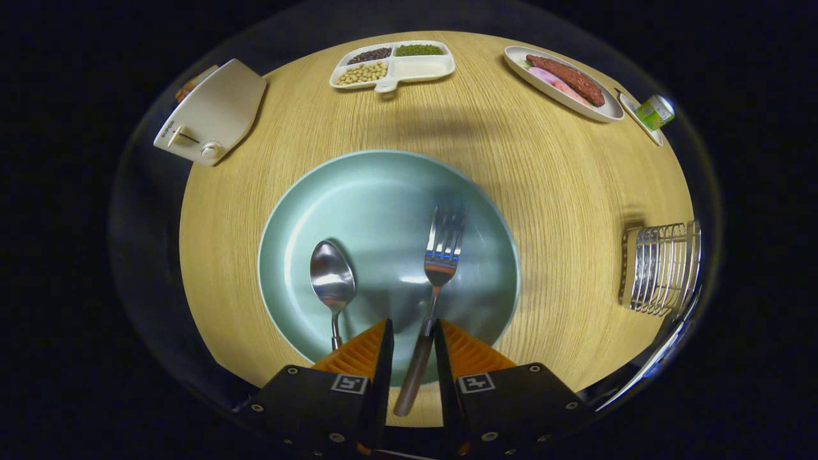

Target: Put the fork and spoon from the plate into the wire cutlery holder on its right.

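- While the fork (441,255) lies on the teal plate (307,191) with its tines pointing away from the tool (413,338), its dark handle runs back between the two fingers, so the fork's long axis is close to in line with the tool's own forward direction.
- Both fingers (358,351) flank the handle closely; whether they already press on it cannot be told, as narrow gaps seem to remain on either side, so I judge the tool partly closed around the handle, not surely clamped.
- Beside the fork, to its left, the spoon (332,281) rests on the same plate, bowl away from the tool, its handle running down behind the left finger; the two pieces lie roughly parallel and apart.
- Well off to the right of the plate, on the wooden table (562,191), stands the wire cutlery holder (658,268), upright, with nothing visible inside it.
- Judging by this layout, the coming move turns on that rightward offset: once gripped, the fork must travel sideways to the right and be tipped from lying flat to standing, so it enters the holder's top.
- Farther across the table sit a toaster (211,115), a divided tray of beans (393,64), an oval dish of food (562,83) and a small green can (655,112), all clear of that path.
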`<state>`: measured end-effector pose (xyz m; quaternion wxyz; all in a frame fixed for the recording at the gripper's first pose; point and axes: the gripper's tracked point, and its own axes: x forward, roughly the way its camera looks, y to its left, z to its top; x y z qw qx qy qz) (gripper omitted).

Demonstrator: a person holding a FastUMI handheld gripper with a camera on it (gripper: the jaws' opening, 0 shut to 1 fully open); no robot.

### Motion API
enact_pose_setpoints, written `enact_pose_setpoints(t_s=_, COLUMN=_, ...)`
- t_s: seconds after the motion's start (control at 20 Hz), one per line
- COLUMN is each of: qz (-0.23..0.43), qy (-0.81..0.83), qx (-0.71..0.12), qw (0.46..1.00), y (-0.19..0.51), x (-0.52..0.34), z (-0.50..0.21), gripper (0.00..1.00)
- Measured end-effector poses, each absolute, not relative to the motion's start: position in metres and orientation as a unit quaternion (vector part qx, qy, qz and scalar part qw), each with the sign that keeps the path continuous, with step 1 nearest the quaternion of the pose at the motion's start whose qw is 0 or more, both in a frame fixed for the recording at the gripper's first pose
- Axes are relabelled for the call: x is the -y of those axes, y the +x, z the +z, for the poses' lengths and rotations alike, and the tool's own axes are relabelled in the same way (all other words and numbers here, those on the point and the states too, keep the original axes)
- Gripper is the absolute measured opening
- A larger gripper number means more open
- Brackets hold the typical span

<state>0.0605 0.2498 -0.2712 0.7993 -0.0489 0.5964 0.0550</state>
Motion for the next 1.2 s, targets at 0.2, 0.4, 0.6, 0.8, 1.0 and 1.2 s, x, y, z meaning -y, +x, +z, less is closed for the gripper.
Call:
enact_pose_setpoints(t_s=0.2, qz=0.051, qy=-0.041, qx=-0.597, qw=0.799, y=0.063, x=-0.248, z=-0.272, gripper=0.14)
enact_pose_setpoints(t_s=0.4, qz=0.071, qy=-0.045, qx=-0.596, qw=0.798, y=0.058, x=-0.245, z=-0.252, gripper=0.03)
enact_pose_setpoints(t_s=0.6, qz=0.125, qy=-0.066, qx=-0.6, qw=0.788, y=0.036, x=-0.231, z=-0.196, gripper=0.02)
enact_pose_setpoints(t_s=0.8, qz=0.143, qy=-0.137, qx=-0.598, qw=0.776, y=0.016, x=-0.173, z=-0.135, gripper=0.02)
enact_pose_setpoints(t_s=1.0, qz=0.106, qy=-0.224, qx=-0.644, qw=0.724, y=-0.011, x=-0.082, z=-0.103, gripper=0.02)
enact_pose_setpoints(t_s=1.2, qz=0.066, qy=-0.238, qx=-0.68, qw=0.691, y=-0.012, x=-0.025, z=-0.097, gripper=0.02)
